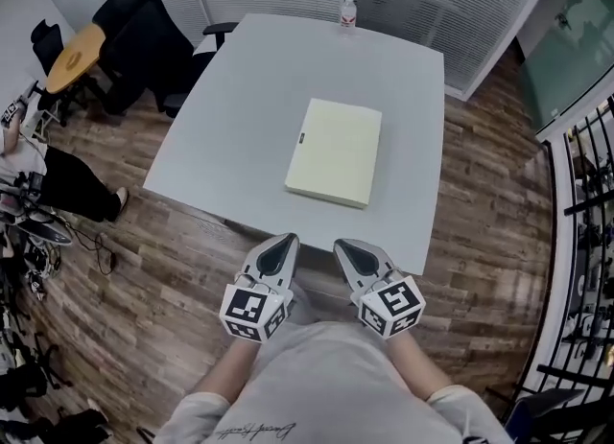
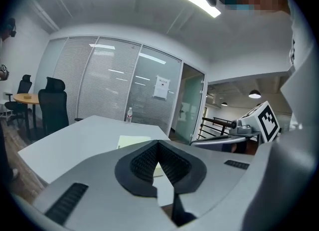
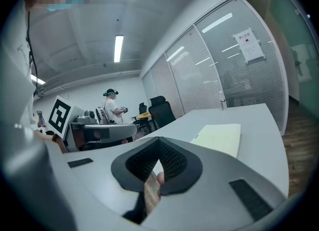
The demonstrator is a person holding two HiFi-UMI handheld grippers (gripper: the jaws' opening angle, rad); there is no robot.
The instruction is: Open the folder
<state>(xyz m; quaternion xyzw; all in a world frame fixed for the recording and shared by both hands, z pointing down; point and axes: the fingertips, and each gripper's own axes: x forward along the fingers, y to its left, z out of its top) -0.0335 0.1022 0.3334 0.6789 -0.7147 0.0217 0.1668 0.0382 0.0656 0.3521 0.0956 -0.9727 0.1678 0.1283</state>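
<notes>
Nearest the lens is the person's pale shirt (image 1: 326, 385); a line of script low on it is cut off by the frame edge and can't be read. Just beyond it, the left gripper (image 1: 285, 242) and right gripper (image 1: 342, 245) hover side by side over the near edge of the grey table (image 1: 240, 97). Each has its jaws closed tip to tip with nothing between them.

The folder (image 1: 335, 151) lies flat and closed near the middle of the table, apart from both grippers. It is pale yellow. Its long axis runs away from the person, and the far end leans slightly right. A small dark tab (image 1: 301, 138) sits on its left long edge, with markings too small to read.

A bottle (image 1: 348, 12) stands at the table's far edge, its label illegible. A paper notice (image 2: 160, 87) hangs on the glass wall, its print too fine to read.
</notes>
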